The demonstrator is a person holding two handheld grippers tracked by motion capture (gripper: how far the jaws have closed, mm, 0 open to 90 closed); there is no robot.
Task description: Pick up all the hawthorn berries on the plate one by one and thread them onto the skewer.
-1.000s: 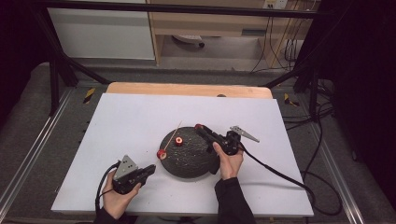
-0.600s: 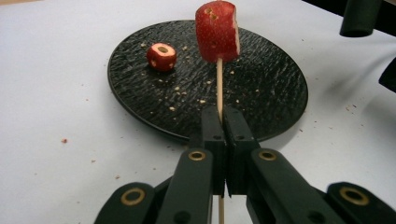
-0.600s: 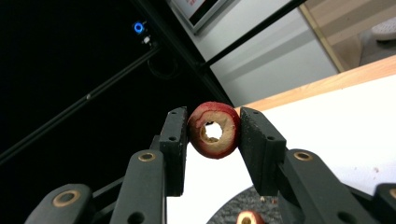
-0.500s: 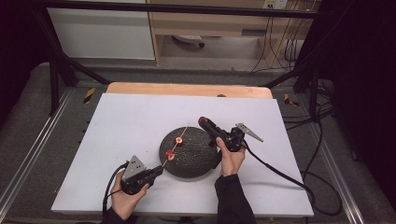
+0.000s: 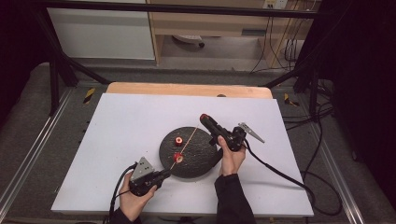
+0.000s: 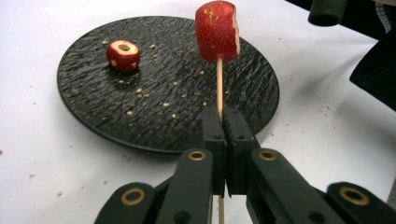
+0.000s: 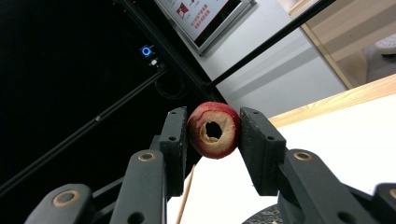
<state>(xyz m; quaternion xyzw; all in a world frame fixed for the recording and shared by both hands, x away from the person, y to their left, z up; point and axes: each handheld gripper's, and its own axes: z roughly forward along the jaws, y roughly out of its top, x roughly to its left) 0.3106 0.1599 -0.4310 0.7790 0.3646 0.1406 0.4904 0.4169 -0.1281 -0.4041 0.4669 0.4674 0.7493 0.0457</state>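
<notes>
2 grippers are both clamped: the left gripper (image 6: 223, 122) pinches a wooden skewer (image 6: 219, 84) bearing 1 red fruit piece (image 6: 217, 31) above the black plate (image 6: 154, 126); a 2nd cored piece (image 6: 123, 54) lies on that plate. The right gripper (image 7: 214, 133) squeezes a 3rd cored piece (image 7: 214, 130), raised off the table; the red-printed poster (image 7: 203, 14) behind it is too small to read.

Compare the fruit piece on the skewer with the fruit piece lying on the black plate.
The skewered piece is held up over the plate on the wooden skewer, which the left gripper clamps; the loose piece rests on the black plate.
The skewered piece looks taller and shows small holes on top; the loose piece is squatter, with one round hollow facing up.
Both are red-skinned with pale flesh and cored.
</notes>
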